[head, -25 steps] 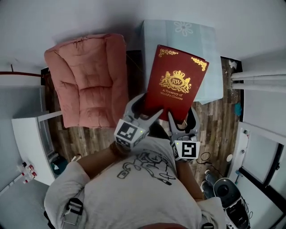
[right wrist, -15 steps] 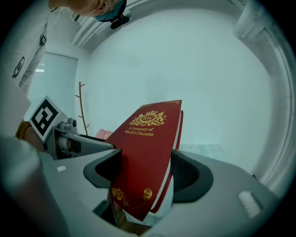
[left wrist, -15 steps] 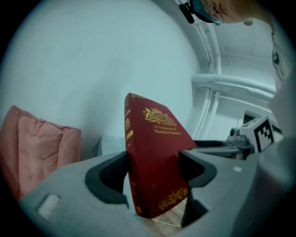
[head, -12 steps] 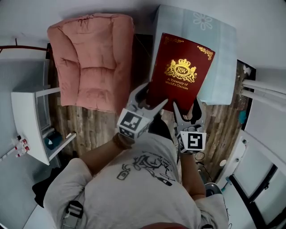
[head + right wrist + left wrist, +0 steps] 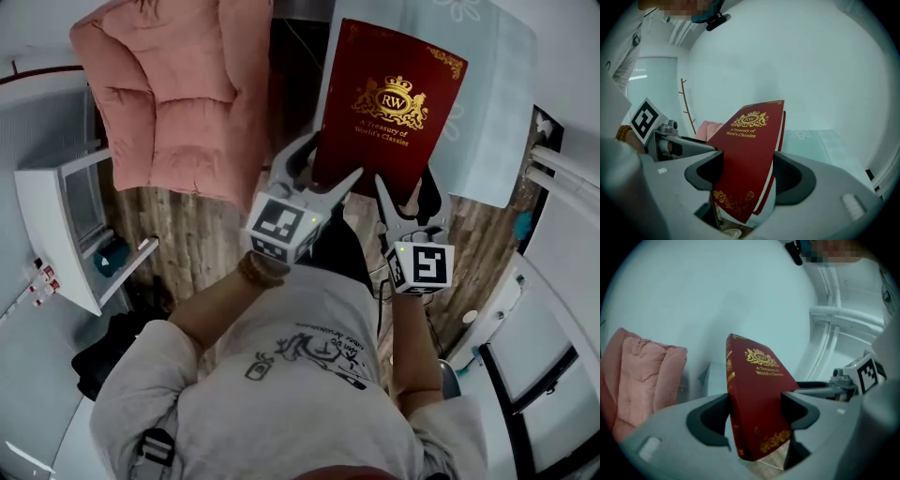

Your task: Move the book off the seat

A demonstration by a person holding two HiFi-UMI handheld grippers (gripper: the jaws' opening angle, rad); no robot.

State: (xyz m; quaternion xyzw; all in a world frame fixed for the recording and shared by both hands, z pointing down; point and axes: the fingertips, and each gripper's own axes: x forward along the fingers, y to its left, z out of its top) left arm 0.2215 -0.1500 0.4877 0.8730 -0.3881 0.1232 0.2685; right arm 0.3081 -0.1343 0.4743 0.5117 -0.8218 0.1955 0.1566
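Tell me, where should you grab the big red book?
By its bottom edge, coming from the person's side, one tool near each corner. The red book is thin and flat, so both covers fit between jaws; the left tool and right tool pinch it that way now.

The right gripper (image 5: 749, 173) has its two dark padded jaws closed on the lower part of a dark red hardcover book (image 5: 751, 140), one jaw against the front cover and the other against the back. The book stands tilted, its top leaning to the right, with a gold crest, gold lettering and gold corner scrollwork on the cover. To the left, the left gripper (image 5: 665, 140) with its square-marker cube reaches toward the book's near edge. Behind the book a pink padded armchair (image 5: 708, 127) shows on the left, and a pale blue flower-patterned tabletop (image 5: 820, 143) on the right.
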